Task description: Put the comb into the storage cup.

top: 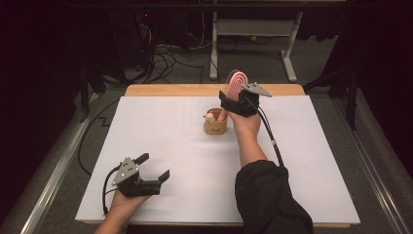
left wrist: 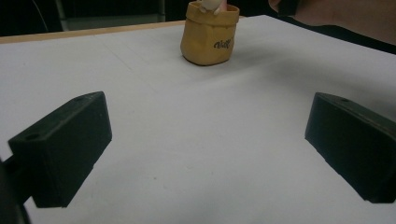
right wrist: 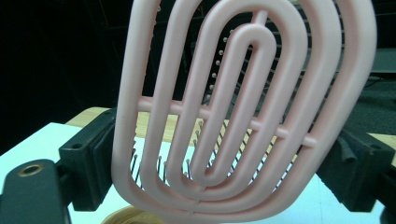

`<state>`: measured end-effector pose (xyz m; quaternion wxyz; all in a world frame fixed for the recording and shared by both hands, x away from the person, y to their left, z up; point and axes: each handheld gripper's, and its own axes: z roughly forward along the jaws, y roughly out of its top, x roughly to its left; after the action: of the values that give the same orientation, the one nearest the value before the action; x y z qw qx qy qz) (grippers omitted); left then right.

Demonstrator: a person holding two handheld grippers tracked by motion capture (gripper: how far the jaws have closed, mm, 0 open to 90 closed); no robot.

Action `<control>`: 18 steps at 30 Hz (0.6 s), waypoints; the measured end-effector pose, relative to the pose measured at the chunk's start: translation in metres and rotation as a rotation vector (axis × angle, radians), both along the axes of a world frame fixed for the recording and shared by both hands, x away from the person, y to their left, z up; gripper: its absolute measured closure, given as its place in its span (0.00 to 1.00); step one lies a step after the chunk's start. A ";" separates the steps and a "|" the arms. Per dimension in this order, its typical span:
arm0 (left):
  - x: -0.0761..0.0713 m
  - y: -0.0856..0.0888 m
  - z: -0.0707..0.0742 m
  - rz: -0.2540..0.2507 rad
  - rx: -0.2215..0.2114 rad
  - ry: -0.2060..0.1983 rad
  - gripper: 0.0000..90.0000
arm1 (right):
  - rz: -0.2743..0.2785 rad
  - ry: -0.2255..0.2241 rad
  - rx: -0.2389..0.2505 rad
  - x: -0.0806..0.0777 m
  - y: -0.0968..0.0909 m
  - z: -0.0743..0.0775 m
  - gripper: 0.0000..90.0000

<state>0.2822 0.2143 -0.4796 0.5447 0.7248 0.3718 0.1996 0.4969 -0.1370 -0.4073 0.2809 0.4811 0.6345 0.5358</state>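
Pink hairbrush (right wrist: 243, 102) stands with its handle down in the small tan pouch (top: 215, 126) near the middle of the white surface (top: 160, 141), its looped head rising upright above the rim. The right tongs (top: 233, 101) sit around the brush, one jaw on each side of the head; whether the pads press on it cannot be told. The left tongs (top: 155, 166) rest low at the near left corner, jaws spread wide with nothing between them, well apart from the pouch.
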 end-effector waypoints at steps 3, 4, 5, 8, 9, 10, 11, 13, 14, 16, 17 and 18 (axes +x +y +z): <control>0.000 0.000 0.000 0.003 0.003 0.001 0.01 | 0.002 0.000 -0.005 0.000 -0.001 0.000 0.14; 0.000 0.000 0.000 0.002 0.003 0.000 0.02 | 0.001 0.002 -0.001 0.000 -0.001 0.000 0.14; 0.000 0.000 0.000 0.002 0.003 -0.001 0.02 | -0.001 0.002 0.005 0.000 -0.002 -0.001 0.13; 0.000 0.000 0.000 0.003 0.001 -0.001 0.02 | 0.000 0.005 0.001 0.000 -0.002 -0.001 0.13; 0.000 0.000 0.000 0.004 0.001 -0.001 0.01 | 0.001 0.004 0.000 0.000 -0.003 -0.001 0.13; 0.000 0.000 0.000 0.003 0.001 -0.001 0.01 | 0.001 0.003 -0.002 0.000 -0.003 -0.001 0.12; 0.000 0.000 0.000 0.003 0.002 -0.001 0.02 | 0.000 0.003 -0.001 0.000 -0.003 -0.001 0.12; 0.000 0.000 0.000 0.003 0.002 -0.002 0.01 | -0.003 0.008 0.001 0.000 -0.004 -0.001 0.11; 0.000 0.000 0.000 0.003 0.001 -0.002 0.02 | -0.003 0.010 0.003 0.000 -0.004 -0.001 0.10; 0.000 0.000 0.000 0.005 0.001 -0.002 0.02 | -0.006 0.012 0.004 0.001 -0.005 -0.001 0.09; 0.000 0.000 0.000 0.005 0.000 -0.002 0.01 | -0.006 0.014 0.003 0.001 -0.005 -0.001 0.09; 0.000 0.000 0.000 0.004 0.000 -0.002 0.02 | -0.007 0.015 0.003 0.001 -0.005 -0.001 0.09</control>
<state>0.2818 0.2143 -0.4791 0.5447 0.7238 0.3726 0.2015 0.4976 -0.1419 -0.4084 0.2771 0.4876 0.6340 0.5325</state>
